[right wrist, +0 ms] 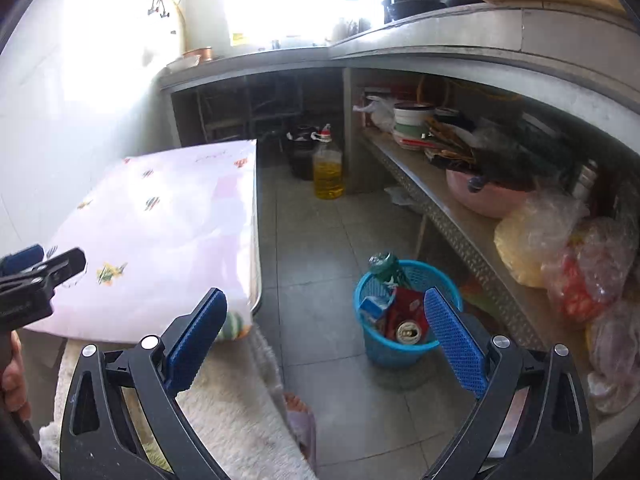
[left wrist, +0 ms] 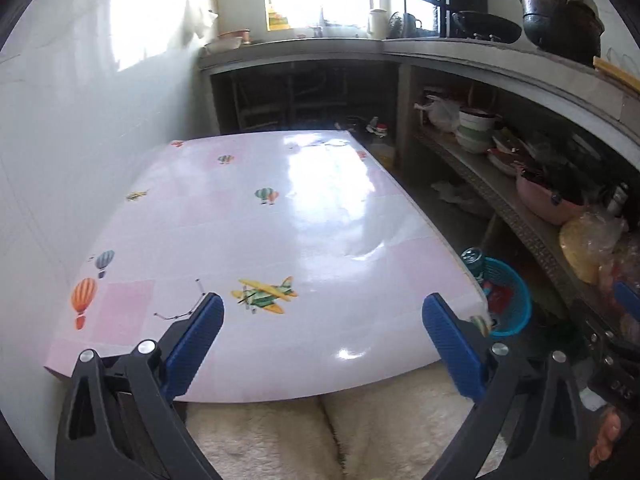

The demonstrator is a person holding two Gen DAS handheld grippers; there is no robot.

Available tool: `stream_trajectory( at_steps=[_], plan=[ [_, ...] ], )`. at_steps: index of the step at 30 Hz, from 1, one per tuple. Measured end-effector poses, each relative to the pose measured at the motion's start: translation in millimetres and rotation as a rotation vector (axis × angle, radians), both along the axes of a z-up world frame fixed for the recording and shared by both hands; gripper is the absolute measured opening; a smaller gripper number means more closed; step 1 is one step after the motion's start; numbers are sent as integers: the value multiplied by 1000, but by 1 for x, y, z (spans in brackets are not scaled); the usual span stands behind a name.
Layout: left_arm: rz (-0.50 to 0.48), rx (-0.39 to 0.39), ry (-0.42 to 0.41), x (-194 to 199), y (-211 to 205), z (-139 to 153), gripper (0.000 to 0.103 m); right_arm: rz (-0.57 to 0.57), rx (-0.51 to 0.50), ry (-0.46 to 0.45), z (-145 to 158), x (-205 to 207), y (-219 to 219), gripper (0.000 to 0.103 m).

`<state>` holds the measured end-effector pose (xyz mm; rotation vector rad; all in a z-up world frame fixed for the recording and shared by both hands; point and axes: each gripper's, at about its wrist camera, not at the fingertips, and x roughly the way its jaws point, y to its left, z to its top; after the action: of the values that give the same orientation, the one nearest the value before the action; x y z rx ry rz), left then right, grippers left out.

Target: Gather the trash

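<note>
The left gripper (left wrist: 322, 322) hangs with its blue ribbed pads spread wide and nothing between them, angled down over the near edge of the glossy pink table cover printed with balloons and aeroplanes (left wrist: 248, 232), which shows no litter on it. The right gripper (right wrist: 326, 320) is likewise spread wide and empty, tilted down toward the grey tiled floor (right wrist: 320, 240) beside the table. Just past its right pad stands the small turquoise plastic mesh basket (right wrist: 384, 346), and that is where the trash is: a crumpled green can (right wrist: 382, 264) poking above the rim, a red wrapper (right wrist: 408, 304), a blue and white carton (right wrist: 374, 306) and an upright drinks can seen from its top (right wrist: 408, 332). These pieces look light and thin-walled; the cans would likely dent under a hard squeeze and feel slick, so a gentle pinch across the body seems best, while the wrapper is soft and should be taken by a bunched fold. The basket itself looks light and springy, best held by its rim. Both hands sit low in front of a person whose lap is covered in cream fleece (left wrist: 280, 432), wrists pitched downward, the left gripper's tip visible at the left edge of the right view
</note>
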<state>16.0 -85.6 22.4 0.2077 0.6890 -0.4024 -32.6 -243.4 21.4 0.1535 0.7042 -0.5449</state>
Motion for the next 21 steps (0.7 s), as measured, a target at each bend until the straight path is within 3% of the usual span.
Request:
stream_trajectory(
  at_steps=[4, 6, 21],
  plan=[
    [85, 7, 151, 8, 17, -16, 97, -48, 28, 92, -12, -1, 14, 95],
    [132, -3, 187, 8, 23, -23, 97, -75, 60, 119, -19, -4, 14, 95],
    [196, 78, 134, -7, 23, -20, 97, -146, 29, 141, -23, -17, 16, 95]
  ],
)
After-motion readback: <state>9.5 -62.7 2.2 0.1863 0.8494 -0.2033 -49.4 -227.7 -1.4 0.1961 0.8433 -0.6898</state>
